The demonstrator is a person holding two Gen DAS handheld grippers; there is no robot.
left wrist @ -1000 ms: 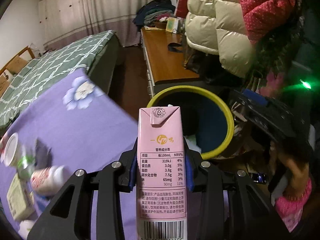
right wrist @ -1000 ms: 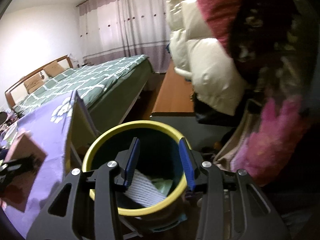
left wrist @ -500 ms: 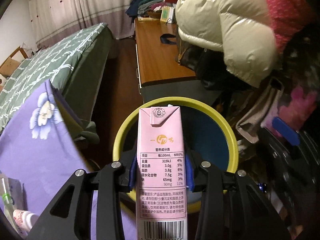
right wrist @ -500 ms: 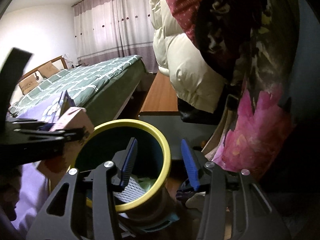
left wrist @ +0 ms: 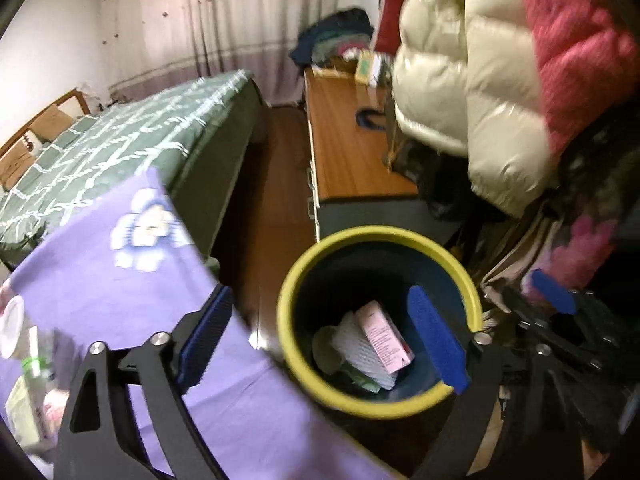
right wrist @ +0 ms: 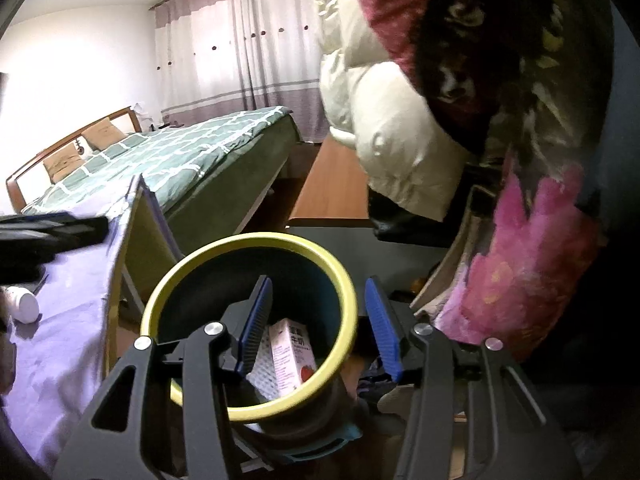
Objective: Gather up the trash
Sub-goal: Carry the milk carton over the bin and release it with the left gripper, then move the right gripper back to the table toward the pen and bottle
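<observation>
Released a moment ago, the pink milk carton now lies inside the yellow-rimmed bin, and the left gripper, its jaws just opened wide, is empty above the bin. The right gripper straddles the bin's near rim, half open; whether it grips the rim I cannot tell. Next, I judge, swing the left gripper, jaws wide, from the bin to the purple-clothed table beside it, where a white bottle waits.

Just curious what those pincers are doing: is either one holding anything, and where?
No. The left gripper has just opened; the pink carton lies in the bin. The right gripper is empty.

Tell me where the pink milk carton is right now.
The pink milk carton lies inside the yellow-rimmed bin, on white ribbed paper, between the open left gripper's fingers in that view.
</observation>
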